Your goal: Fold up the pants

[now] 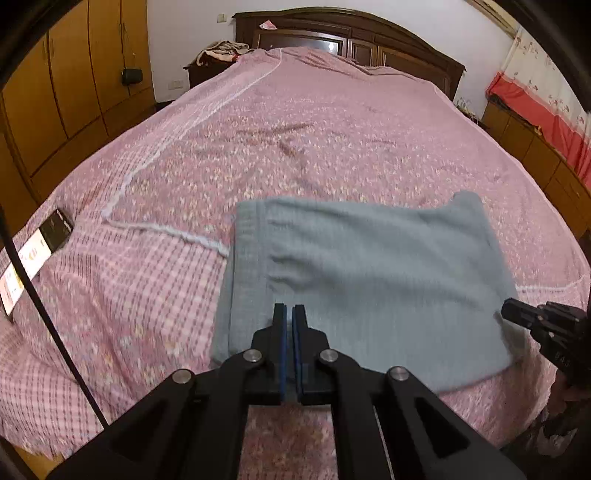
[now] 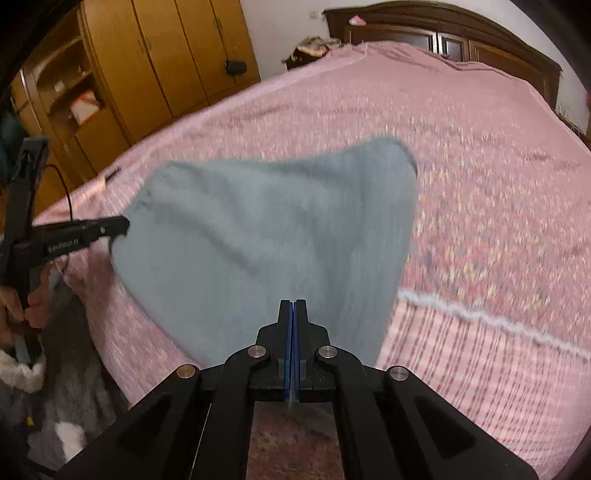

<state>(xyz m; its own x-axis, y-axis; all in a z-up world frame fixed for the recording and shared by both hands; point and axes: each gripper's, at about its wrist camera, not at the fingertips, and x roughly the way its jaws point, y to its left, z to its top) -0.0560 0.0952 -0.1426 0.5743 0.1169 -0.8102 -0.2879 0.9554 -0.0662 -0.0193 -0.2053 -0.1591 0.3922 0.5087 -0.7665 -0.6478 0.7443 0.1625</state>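
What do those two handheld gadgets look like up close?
Both are matte black plastic. The left gripper and right gripper each have two flat fingers lined with blue pads, on angular link arms joined by round silver pins. Seen from the side, the left one has small white lettering and a thin black cable.

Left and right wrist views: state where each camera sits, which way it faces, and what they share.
Left wrist: sits on the left tool, faces down over the grey pants toward the headboard; the right tool enters at right.
Right wrist: sits on the right tool, faces the same pants; the left tool and a hand show at left.
Shared: pants, pink bed cover, wardrobe, headboard.
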